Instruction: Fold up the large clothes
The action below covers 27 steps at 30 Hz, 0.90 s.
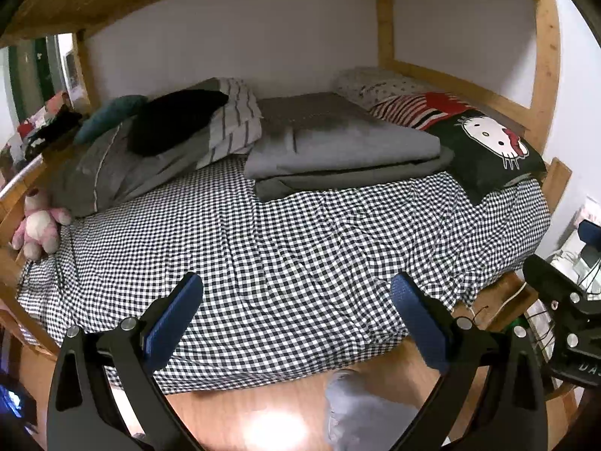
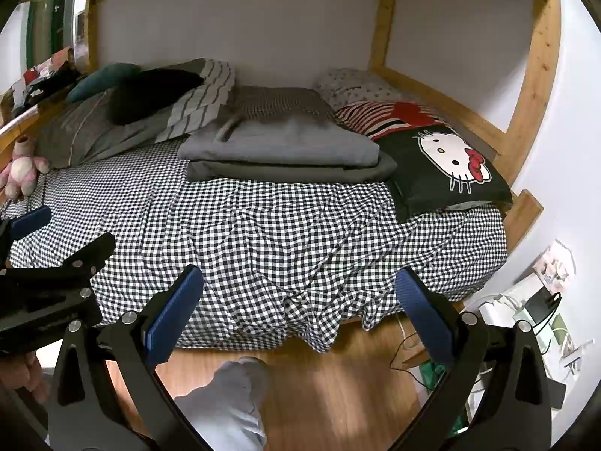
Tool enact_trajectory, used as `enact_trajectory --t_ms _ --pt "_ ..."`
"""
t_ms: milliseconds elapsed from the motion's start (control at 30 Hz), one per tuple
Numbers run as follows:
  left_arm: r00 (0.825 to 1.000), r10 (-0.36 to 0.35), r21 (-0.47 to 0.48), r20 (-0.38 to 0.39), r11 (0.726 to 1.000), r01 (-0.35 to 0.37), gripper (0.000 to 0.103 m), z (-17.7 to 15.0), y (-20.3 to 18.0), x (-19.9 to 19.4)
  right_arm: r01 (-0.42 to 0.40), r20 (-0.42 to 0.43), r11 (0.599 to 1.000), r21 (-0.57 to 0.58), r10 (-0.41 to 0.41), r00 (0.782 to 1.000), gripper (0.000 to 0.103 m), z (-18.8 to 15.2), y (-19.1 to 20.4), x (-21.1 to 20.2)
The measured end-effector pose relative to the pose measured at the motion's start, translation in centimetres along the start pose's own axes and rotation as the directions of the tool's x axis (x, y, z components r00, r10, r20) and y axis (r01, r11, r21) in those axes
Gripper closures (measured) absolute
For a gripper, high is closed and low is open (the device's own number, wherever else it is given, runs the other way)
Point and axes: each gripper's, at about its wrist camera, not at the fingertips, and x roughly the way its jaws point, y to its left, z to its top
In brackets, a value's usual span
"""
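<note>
both tools up in front of me, nothing in either. my left tool [image 1: 296, 300] has its blue pads spread wide over the checked sheet [image 1: 285, 248], and my right tool [image 2: 298, 297] is spread just as wide, released, hovering at the near edge of the bed.

the thing to fold, as far as i can judge, is the grey folded pile [image 2: 285, 146] sitting above centre of the frame, resting on the bed between the striped pillows [image 2: 195, 101] at upper left and the black cat pillow [image 2: 447, 165] at right. it already looks stacked in layers, so i can't tell if it is done or waiting.

if it is the next piece, i'd reach both tools across, pinch two corners of the top grey layer only, not the darker layer under it, and drag it toward me.

room-wise: the middle of the sheet is open and wide, a good place to spread cloth. watch the wooden frame post [image 2: 533, 86] at right, the upper bunk overhead, and the pink plush toy [image 2: 20, 173] at far left. my knee [image 2: 233, 394] is at the bottom centre, close to the mattress edge.
</note>
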Motion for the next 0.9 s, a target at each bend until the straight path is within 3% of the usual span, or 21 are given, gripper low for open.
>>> enact_trajectory --t_ms 133,333,433,633,767,900 --pt "0.998 -0.057 -0.045 -0.007 0.997 0.057 0.004 0.1 0.7 0.1 0.000 -0.002 1.000 0.001 0.000 1.000 0.003 0.0 0.1 0.1" --pt "0.999 -0.037 -0.015 0.005 0.999 0.037 0.004 0.3 0.4 -0.1 -0.004 -0.003 1.000 0.002 0.004 1.000 0.003 0.0 0.1 0.2" --pt "0.999 0.037 0.031 0.037 0.999 -0.039 0.004 0.4 0.0 -0.4 -0.003 -0.004 1.000 -0.005 0.003 1.000 0.003 0.1 0.1 0.3" --pt "1.000 0.010 0.069 0.018 0.998 -0.011 0.004 0.6 -0.4 -0.1 -0.006 0.000 1.000 -0.004 0.006 1.000 0.003 0.0 0.0 0.2" --pt "0.999 0.035 0.098 0.020 0.994 -0.036 0.004 0.5 -0.9 -0.1 -0.006 0.001 1.000 -0.003 0.006 1.000 0.003 -0.1 0.1 0.1" --pt "1.000 -0.010 0.087 0.003 0.996 0.009 0.004 0.5 -0.9 -0.1 -0.006 0.001 1.000 -0.004 0.006 1.000 0.003 -0.1 0.0 0.2"
